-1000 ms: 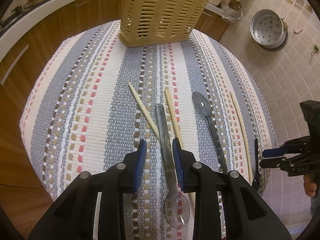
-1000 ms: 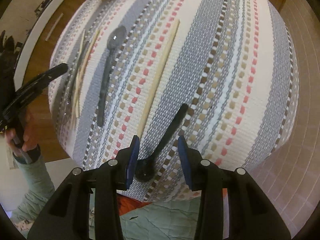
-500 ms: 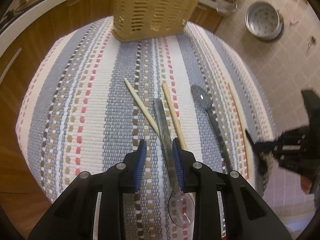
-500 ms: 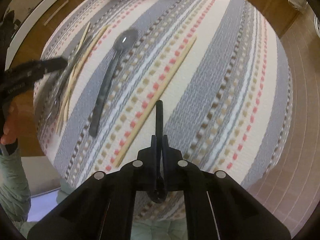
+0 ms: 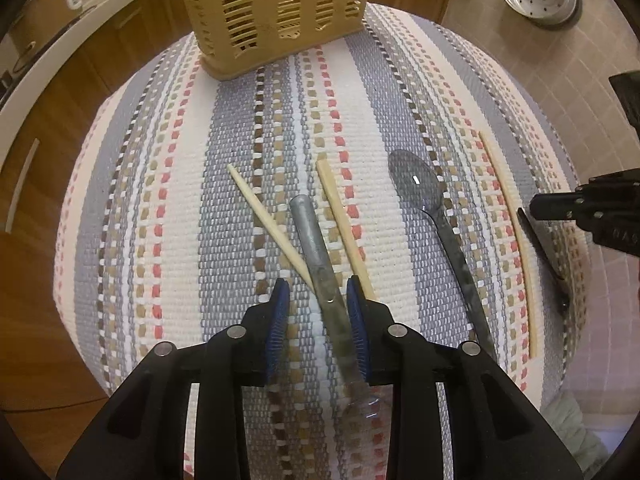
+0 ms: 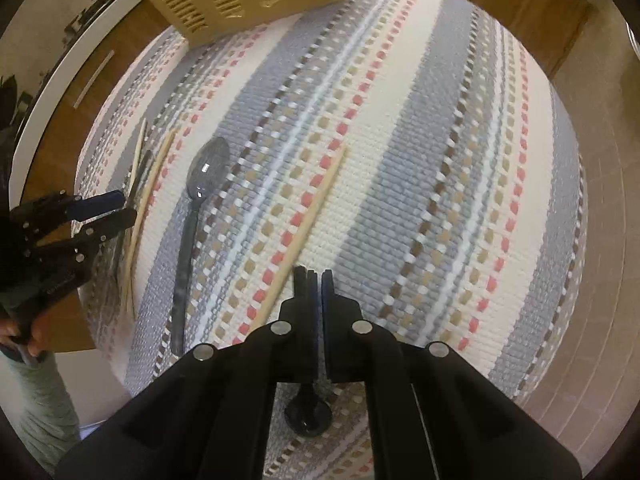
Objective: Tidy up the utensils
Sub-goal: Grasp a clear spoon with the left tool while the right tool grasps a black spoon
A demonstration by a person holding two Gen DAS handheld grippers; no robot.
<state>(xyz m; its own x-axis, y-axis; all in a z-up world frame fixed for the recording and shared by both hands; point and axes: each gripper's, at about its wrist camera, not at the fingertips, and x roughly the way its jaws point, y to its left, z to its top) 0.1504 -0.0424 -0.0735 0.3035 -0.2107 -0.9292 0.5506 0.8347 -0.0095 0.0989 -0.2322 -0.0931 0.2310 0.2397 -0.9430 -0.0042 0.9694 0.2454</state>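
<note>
Left gripper fingers parted astride clear spoon handle, right gripper fingers clamped on black spoon, bowl hanging behind fingertips

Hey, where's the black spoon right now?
The black spoon is clamped in the right hand-held gripper, bowl toward the camera in the right wrist view, just right of the lone chopstick.

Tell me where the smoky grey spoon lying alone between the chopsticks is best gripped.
Grip the grey spoon mid-handle, coming from above with the claw fingers across its width. It lies flat on the striped mat, the handle narrow and straight, with bare mat on both sides.
</note>
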